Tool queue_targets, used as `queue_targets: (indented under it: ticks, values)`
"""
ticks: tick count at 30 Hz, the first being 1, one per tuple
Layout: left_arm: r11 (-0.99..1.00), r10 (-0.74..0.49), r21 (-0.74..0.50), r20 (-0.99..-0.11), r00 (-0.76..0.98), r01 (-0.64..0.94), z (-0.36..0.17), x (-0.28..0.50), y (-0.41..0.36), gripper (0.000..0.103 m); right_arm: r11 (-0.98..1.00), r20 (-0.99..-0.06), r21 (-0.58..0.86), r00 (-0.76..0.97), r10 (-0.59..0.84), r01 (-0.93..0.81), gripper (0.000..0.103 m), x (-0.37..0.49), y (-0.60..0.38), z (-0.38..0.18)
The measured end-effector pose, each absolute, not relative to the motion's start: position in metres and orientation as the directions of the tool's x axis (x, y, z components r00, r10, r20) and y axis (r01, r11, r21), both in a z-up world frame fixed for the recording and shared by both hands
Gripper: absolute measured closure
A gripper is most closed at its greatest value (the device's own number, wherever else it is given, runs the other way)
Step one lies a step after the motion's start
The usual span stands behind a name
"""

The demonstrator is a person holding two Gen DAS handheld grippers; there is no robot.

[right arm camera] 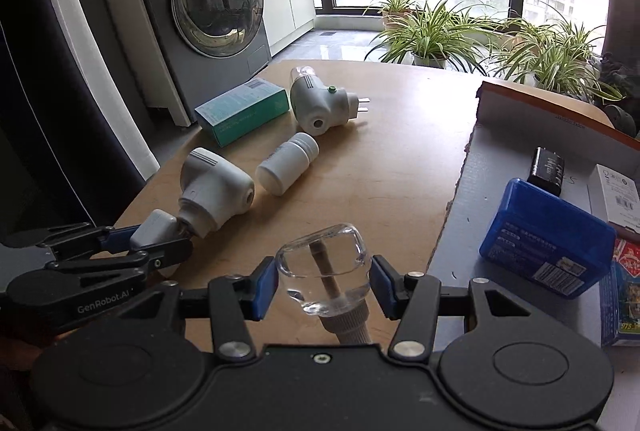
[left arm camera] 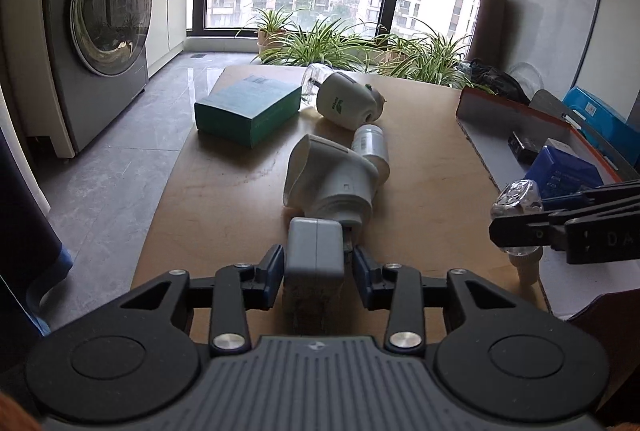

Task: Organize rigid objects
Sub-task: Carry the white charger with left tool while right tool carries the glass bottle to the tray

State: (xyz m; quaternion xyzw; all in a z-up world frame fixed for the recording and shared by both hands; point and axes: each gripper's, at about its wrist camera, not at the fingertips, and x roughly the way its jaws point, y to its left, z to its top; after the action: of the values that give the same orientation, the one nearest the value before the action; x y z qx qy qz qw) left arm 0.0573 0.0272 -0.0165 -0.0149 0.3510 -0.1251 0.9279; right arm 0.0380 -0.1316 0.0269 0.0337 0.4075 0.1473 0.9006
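The left tool (left arm camera: 314,267) grips a grey plug (left arm camera: 315,251); the right tool (right arm camera: 324,283) clamps a clear bottle (right arm camera: 322,271) above the counter (right arm camera: 380,171).

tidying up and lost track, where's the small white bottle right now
The white bottle lies on its side mid-table, between the two white plug-in units, right of the teal box.

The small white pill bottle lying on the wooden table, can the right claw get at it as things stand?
Probably not yet: the right claw already has a clear glass refill bottle between its pads. The path over the table to the white pill bottle looks free otherwise.
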Motion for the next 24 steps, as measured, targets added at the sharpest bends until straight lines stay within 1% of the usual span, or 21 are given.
queue_targets:
  ticks: [1,5,8,10,11,12,13,16,18,19,20,22,24]
  values:
    - [0.969,-0.241,-0.121,-0.649,0.722,0.215,-0.019,0.057,0.029,0.059,0.954,-0.723,0.185,0.625,0.294,-0.235,0.041,0.035,-0.133,0.027]
    - [0.975,-0.214,-0.097,-0.647,0.732,0.199,-0.022,0.057,0.03,0.059,0.954,-0.716,0.199,0.631,0.298,-0.225,0.041,0.025,-0.139,0.031]
    - [0.975,-0.219,-0.104,-0.63,0.745,0.198,-0.018,0.053,0.032,0.059,0.955,-0.709,0.201,0.64,0.296,-0.22,0.041,0.019,-0.143,0.034]
    - [0.972,-0.233,-0.132,-0.624,0.746,0.193,-0.017,0.048,0.035,0.059,0.955,-0.705,0.202,0.644,0.296,-0.218,0.041,0.016,-0.144,0.036]
    - [0.971,-0.239,-0.151,-0.621,0.747,0.185,-0.017,0.045,0.037,0.051,0.954,-0.703,0.204,0.645,0.298,-0.218,0.041,0.015,-0.145,0.036]
    - [0.971,-0.237,-0.163,-0.614,0.753,0.173,-0.017,0.042,0.039,0.046,0.954,-0.702,0.205,0.646,0.299,-0.218,0.042,0.014,-0.145,0.036]
    - [0.972,-0.234,-0.166,-0.609,0.758,0.166,-0.017,0.041,0.04,0.045,0.953,-0.702,0.207,0.646,0.301,-0.219,0.042,0.014,-0.146,0.035]
    - [0.98,-0.199,-0.143,-0.613,0.765,0.141,-0.018,0.045,0.037,0.047,0.953,-0.699,0.211,0.647,0.304,-0.22,0.042,0.013,-0.145,0.035]
    - [0.98,-0.198,-0.14,-0.605,0.771,0.142,-0.018,0.048,0.037,0.052,0.951,-0.7,0.213,0.645,0.308,-0.223,0.042,0.013,-0.144,0.036]
    - [0.98,-0.199,-0.139,-0.603,0.773,0.144,-0.018,0.049,0.036,0.056,0.951,-0.699,0.213,0.645,0.309,-0.224,0.042,0.012,-0.143,0.036]
    - [0.978,-0.208,-0.142,-0.598,0.774,0.153,-0.018,0.051,0.035,0.064,0.951,-0.698,0.213,0.646,0.309,-0.225,0.042,0.011,-0.143,0.037]
    - [0.977,-0.215,-0.141,-0.596,0.774,0.162,-0.018,0.052,0.033,0.072,0.951,-0.699,0.213,0.646,0.309,-0.225,0.042,0.01,-0.143,0.037]
    - [0.974,-0.224,-0.15,-0.597,0.77,0.168,-0.018,0.051,0.034,0.074,0.952,-0.697,0.21,0.648,0.307,-0.225,0.042,0.009,-0.143,0.037]
